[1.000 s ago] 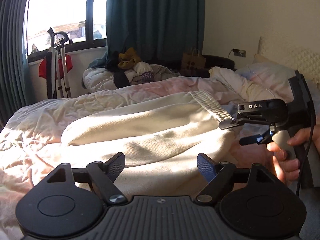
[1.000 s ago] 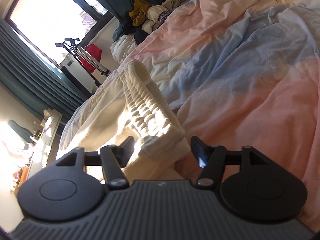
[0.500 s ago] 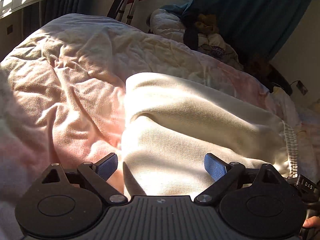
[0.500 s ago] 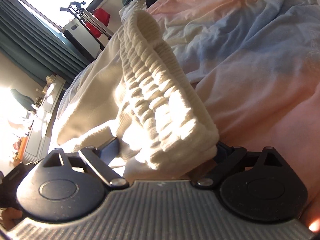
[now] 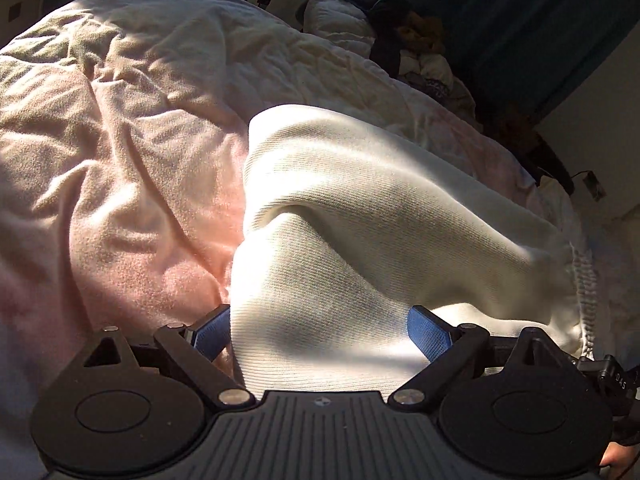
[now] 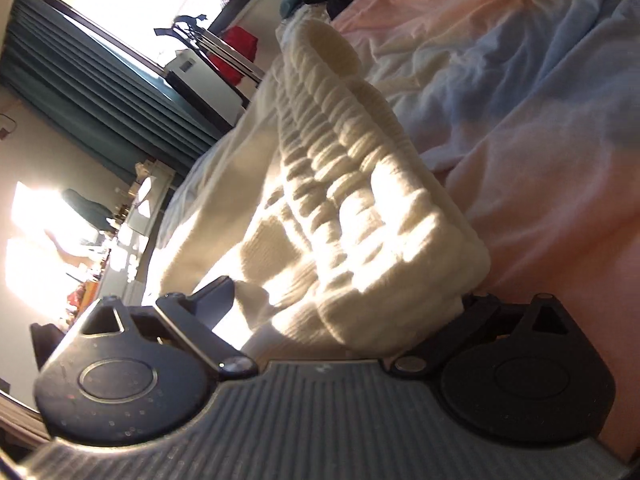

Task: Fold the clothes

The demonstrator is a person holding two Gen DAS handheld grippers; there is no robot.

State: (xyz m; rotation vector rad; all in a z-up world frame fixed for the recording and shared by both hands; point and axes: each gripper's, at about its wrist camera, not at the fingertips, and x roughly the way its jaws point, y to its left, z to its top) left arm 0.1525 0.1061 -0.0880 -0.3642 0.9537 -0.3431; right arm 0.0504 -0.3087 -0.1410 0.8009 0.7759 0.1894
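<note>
The cream sweatpants (image 5: pixel 360 216) lie flat across the rumpled pink blanket (image 5: pixel 120 184) on the bed, already doubled lengthwise as far as I can judge. The left gripper (image 5: pixel 320 330) straddles the folded end of the legs; its jaws have just been closing, yet the blue pads (image 5: pixel 426 326) stand apart with cloth between them and no pinch visible. The right gripper (image 6: pixel 344 300) sits at the ribbed waistband (image 6: pixel 360 200), jaws spread wide with the band bunched between them; the far pad is hidden under the cloth. To do this step well, each of the 2 grippers should bite through every layer near a corner before lifting, then rise together so the fold stays square.
</note>
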